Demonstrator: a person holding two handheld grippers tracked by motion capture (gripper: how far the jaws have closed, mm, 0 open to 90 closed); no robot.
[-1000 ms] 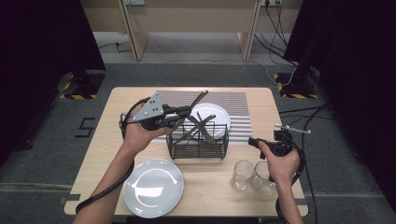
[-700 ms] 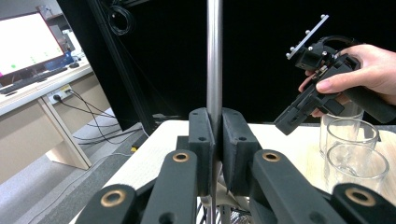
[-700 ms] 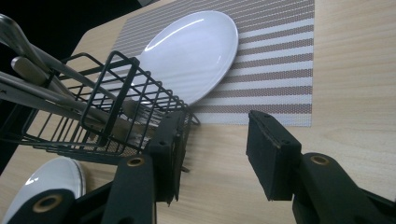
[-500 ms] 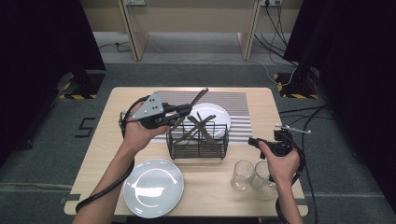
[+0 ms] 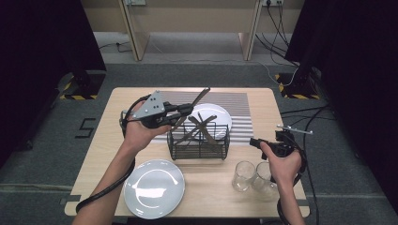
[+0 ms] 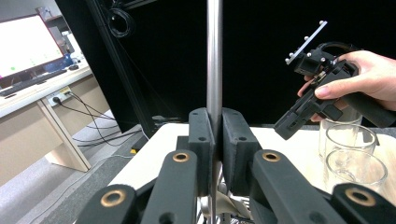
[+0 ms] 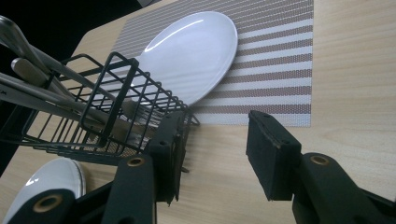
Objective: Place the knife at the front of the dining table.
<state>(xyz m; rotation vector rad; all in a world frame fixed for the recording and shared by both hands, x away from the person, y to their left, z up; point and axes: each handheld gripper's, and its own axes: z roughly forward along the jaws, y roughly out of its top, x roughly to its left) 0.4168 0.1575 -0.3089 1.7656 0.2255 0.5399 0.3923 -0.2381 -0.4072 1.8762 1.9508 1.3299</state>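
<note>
My left gripper hovers over the left end of a black wire basket and is shut on a long metal utensil that slants up and to the right. In the left gripper view the jaws clamp its slim shaft, which stands upright. Several more utensils lean crossed inside the basket. My right gripper hangs open over bare table right of the basket. In its own view the right gripper is empty, beside the basket.
A white plate lies on a striped placemat behind the basket. Another white plate sits near the front edge. Two clear glasses stand by the right hand. The left gripper view looks across at the right gripper.
</note>
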